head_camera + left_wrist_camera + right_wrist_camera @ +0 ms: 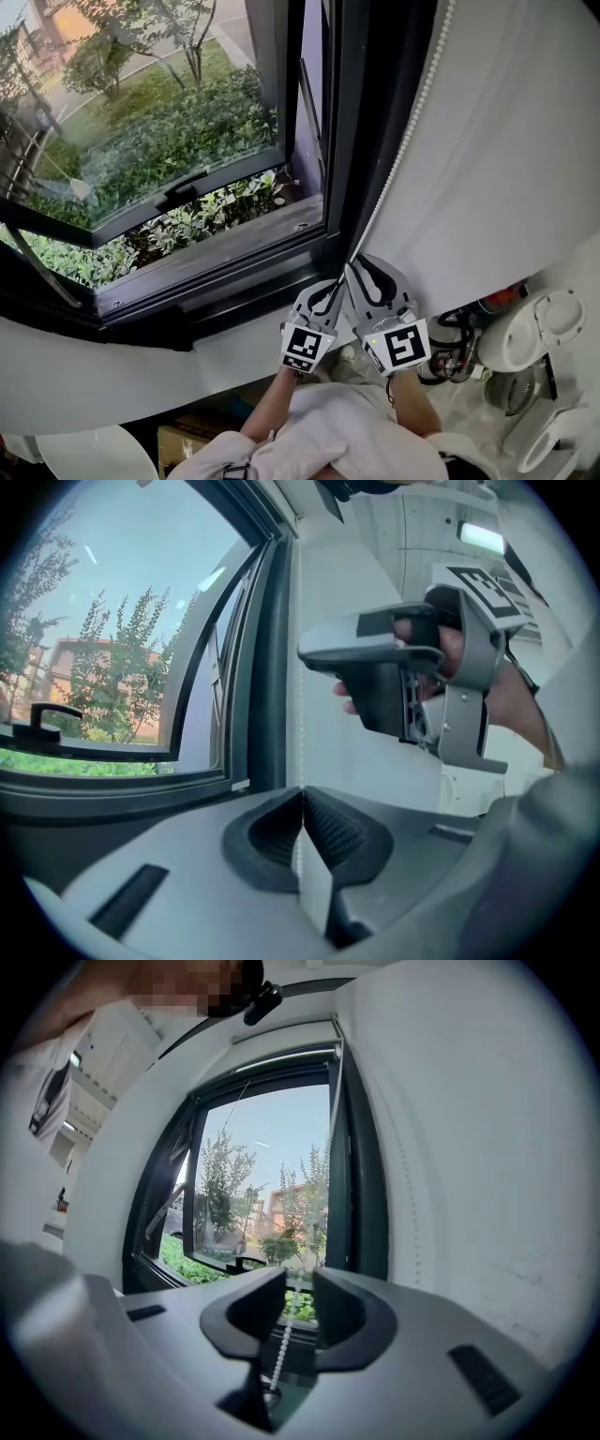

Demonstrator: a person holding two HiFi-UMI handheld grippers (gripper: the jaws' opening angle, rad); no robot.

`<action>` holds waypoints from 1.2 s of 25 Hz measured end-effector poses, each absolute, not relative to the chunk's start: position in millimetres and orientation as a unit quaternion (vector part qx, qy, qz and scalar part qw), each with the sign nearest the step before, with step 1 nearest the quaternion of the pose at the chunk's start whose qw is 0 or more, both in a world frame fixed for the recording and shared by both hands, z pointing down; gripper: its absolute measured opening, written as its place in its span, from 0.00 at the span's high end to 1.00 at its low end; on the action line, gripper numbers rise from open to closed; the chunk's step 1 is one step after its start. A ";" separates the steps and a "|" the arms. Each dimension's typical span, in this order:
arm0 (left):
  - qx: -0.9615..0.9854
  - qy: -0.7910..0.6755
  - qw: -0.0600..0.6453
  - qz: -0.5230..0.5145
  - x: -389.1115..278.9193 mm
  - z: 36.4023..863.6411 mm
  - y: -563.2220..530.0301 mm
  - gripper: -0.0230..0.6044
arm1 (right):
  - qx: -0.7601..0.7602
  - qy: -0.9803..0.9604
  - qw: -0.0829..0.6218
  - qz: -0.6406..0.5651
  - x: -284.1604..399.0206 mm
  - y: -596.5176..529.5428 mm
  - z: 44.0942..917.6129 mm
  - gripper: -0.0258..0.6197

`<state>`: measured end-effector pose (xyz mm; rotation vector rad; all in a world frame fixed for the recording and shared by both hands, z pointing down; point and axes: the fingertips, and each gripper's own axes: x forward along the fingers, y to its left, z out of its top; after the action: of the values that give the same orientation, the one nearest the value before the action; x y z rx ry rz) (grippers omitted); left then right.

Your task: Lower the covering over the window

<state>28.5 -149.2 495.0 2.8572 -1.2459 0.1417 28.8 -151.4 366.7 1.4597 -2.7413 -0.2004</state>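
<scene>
Gripping the white beaded pull chain (405,141): my left gripper (330,292) clamped on it, right gripper (361,272) jaws apart around it; dark-framed window (141,112) bare, nearly all lowering remains.

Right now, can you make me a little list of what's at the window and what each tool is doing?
Window: window with a dark frame, swung open, bushes outside
Covering: white roller blind, right of the glass in the head view; glass uncovered
Cord: white bead chain, runs down the blind's edge to both tools
Left tool: shut on the bead chain
Right tool: open, chain hanging between its jaws, not pinched
</scene>
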 end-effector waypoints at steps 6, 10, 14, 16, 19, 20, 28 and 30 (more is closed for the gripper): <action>0.916 -0.399 0.008 0.046 26.7 495.3 -144.4 0.94 | 0.454 -0.889 0.003 -0.057 21.3 -153.7 365.0 0.78; 0.917 -0.396 0.009 0.046 26.9 496.0 -140.4 0.94 | 0.454 -0.889 0.009 -0.059 19.6 -151.4 364.9 0.96; 0.916 -0.397 0.016 0.050 23.2 503.4 -138.4 0.94 | 0.445 -0.894 0.006 -0.047 13.2 -148.6 372.4 0.97; 0.916 -0.398 0.019 0.055 22.0 508.2 -137.7 0.94 | 0.443 -0.896 0.007 -0.040 11.3 -147.9 377.1 0.97; 0.915 -0.397 0.026 0.066 21.7 518.1 -134.7 0.94 | 0.441 -0.897 0.015 -0.029 11.3 -145.7 387.0 0.97; 0.915 -0.397 0.029 0.069 21.5 521.1 -133.5 0.94 | 0.441 -0.897 0.016 -0.025 11.6 -144.7 390.0 0.97; 0.914 -0.393 0.047 0.084 22.3 543.8 -127.0 0.94 | 0.439 -0.898 0.023 -0.004 11.3 -141.6 412.9 0.97; 0.914 -0.393 0.050 0.091 22.1 550.3 -126.3 0.94 | 0.439 -0.898 0.024 0.003 11.7 -141.7 419.3 0.97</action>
<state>22.1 -126.3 550.3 2.7825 -1.1962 0.2775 11.7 -141.7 419.3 1.3584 -2.7799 0.0092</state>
